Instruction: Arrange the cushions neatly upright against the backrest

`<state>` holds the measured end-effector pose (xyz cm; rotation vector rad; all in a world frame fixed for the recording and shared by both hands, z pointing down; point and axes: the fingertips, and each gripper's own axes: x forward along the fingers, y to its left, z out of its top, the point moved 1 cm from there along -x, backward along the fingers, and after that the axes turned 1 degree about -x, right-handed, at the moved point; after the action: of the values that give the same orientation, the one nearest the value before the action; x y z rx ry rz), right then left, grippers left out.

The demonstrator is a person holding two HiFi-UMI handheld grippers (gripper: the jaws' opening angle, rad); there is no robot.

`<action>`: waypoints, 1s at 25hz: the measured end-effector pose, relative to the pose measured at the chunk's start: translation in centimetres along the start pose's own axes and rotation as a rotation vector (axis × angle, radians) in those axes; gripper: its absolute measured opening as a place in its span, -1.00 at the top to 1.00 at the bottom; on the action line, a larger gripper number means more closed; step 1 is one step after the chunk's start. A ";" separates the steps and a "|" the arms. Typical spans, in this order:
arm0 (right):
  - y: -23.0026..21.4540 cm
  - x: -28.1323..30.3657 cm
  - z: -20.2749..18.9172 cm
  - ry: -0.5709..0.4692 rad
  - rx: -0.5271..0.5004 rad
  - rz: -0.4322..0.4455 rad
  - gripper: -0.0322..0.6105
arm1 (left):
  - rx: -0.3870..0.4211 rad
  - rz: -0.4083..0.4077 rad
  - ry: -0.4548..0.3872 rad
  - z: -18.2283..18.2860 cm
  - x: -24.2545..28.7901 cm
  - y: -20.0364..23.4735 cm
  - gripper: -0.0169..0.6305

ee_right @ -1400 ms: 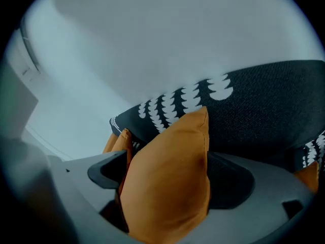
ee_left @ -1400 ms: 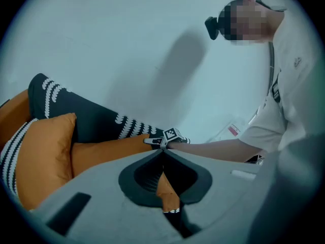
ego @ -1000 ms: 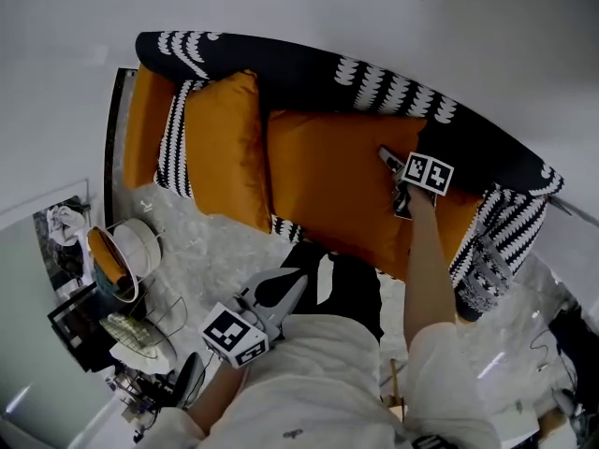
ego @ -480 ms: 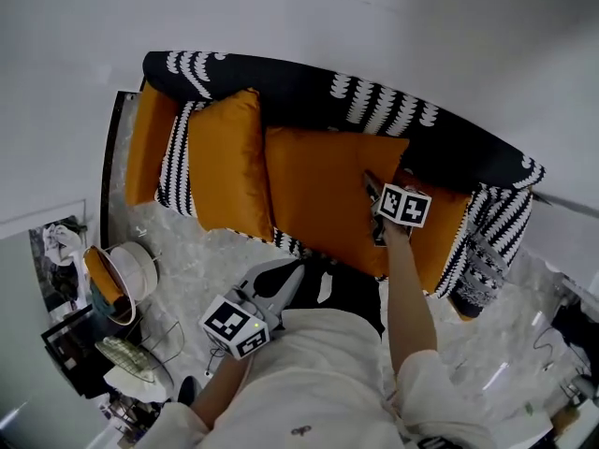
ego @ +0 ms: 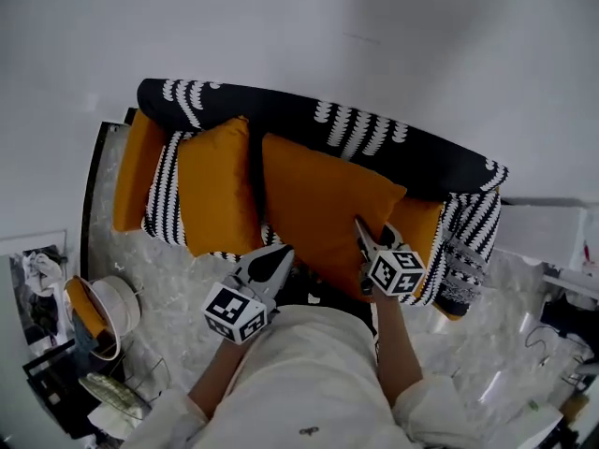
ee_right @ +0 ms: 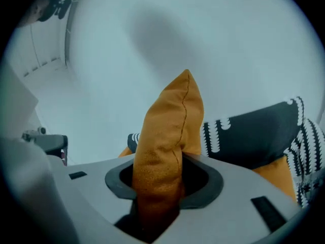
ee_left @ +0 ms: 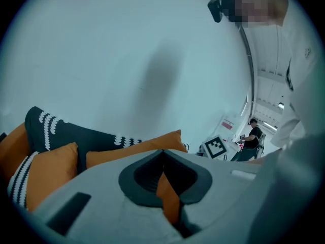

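Observation:
A large orange cushion (ego: 314,199) lies across the middle of the sofa, against the black backrest (ego: 281,110) with white markings. My right gripper (ego: 360,227) is at the cushion's near right edge. Its jaws are closing and pinch a bunched fold of that cushion (ee_right: 175,116), which rises upright in the right gripper view. A smaller orange cushion (ego: 215,195) leans to its left. My left gripper (ego: 281,253) is shut, near the large cushion's near left corner. A thin orange strip shows in its slit (ee_left: 163,187); I cannot tell whether it is gripped.
A striped black-and-white armrest (ego: 473,241) closes the sofa's right end, and an orange side cushion (ego: 136,171) the left. A white round stand (ego: 108,302) and clutter sit on the marble floor at the left. A white wall rises behind. A person (ee_left: 252,136) stands far off.
My right gripper has come back from the cushion's far right part to its near edge and closed on it. The left gripper has moved up to the cushion's near edge.

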<state>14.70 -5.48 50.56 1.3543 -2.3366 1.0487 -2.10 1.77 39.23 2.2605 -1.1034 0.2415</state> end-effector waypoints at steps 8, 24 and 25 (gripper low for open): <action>-1.3 -11.2 4.7 -0.222 0.042 -0.144 0.38 | 0.021 -0.184 0.042 -0.4 3.3 -1.3 0.91; -7.7 -34.0 1.2 -0.605 0.293 -0.411 0.44 | 0.159 -0.500 0.231 -3.5 10.3 -13.8 0.91; -8.2 -35.6 0.9 -0.640 0.304 -0.418 0.44 | 0.165 -0.515 0.230 -3.5 10.9 -15.0 0.91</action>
<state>40.89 14.68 34.90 2.4673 -2.1473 0.9579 16.65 3.75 39.87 2.4966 -0.3741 0.3761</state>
